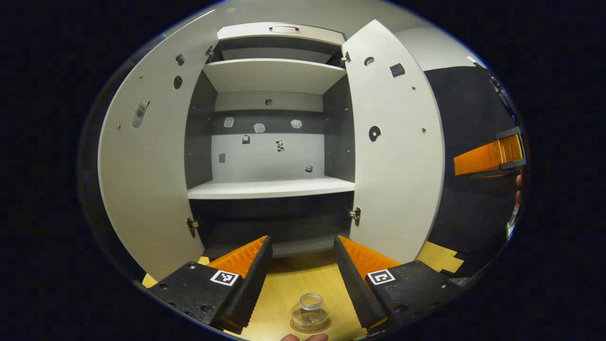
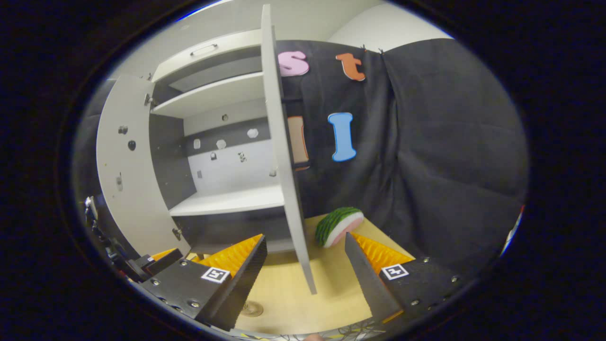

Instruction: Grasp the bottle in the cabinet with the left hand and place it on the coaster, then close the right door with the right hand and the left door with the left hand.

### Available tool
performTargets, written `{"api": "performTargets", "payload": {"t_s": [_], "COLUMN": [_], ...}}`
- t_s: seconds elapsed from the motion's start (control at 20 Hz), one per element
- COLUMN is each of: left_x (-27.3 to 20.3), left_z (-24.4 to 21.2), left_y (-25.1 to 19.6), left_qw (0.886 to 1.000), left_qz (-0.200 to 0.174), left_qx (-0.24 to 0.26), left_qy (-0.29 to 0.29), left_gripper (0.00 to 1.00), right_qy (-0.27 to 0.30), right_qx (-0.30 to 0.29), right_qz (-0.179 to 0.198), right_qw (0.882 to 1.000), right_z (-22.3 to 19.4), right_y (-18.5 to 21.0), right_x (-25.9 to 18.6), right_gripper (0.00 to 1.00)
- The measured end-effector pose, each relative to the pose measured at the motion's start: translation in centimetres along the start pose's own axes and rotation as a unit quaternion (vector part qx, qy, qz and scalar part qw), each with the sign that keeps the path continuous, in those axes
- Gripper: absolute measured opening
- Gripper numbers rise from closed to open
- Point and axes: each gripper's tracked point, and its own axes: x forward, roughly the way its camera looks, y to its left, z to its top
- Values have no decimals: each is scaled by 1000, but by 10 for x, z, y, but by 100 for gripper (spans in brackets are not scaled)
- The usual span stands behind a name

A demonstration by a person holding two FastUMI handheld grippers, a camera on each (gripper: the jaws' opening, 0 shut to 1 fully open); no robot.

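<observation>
The bottle (image 1: 308,310) stands upright on the coaster (image 1: 310,326) between the spread fingers of the left gripper (image 1: 303,279), while the right door (image 2: 284,156) stands edge-on between the right gripper's (image 2: 305,272) parted fingers, so the right hand is nearer.

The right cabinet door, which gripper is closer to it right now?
Right. The right gripper has the right door edge-on between its open fingers; the left gripper sits back over the bottle on the coaster.

One bottle (image 1: 308,310), one coaster (image 1: 310,326), two doors (image 1: 395,156), one watermelon slice (image 2: 338,226).
</observation>
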Motion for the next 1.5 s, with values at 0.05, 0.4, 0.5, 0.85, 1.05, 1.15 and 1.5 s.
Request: {"api": "performTargets", "payload": {"t_s": [0.05,0.4,0.5,0.85,1.05,1.15,1.5], "left_x": [-2,-23,-28,-42,-44,-43,-48], "left_z": [6,12,12,13,10,12,19], "left_y": [6,54,66,73,73,73,79], "left_qw": [1000,995,993,988,986,985,981], "left_qz": [9,84,107,147,161,166,187], "left_qx": [-4,-44,-41,-28,-16,-17,-12], "left_qy": [-2,22,28,37,43,42,38], "left_gripper": [83,85,83,88,88,88,88], "right_qy": [-10,-36,-43,-42,-37,-33,-26], "right_qx": [-1,9,-4,-10,-20,-16,-14], "right_qz": [0,33,50,104,138,160,215], "right_qw": [1000,999,998,994,990,987,976], "right_z": [13,59,64,68,66,64,55], "right_y": [-8,-32,-26,-12,4,16,57], "right_x": [4,43,49,66,66,68,69], "right_gripper": [100,100,100,98,98,98,98]}}
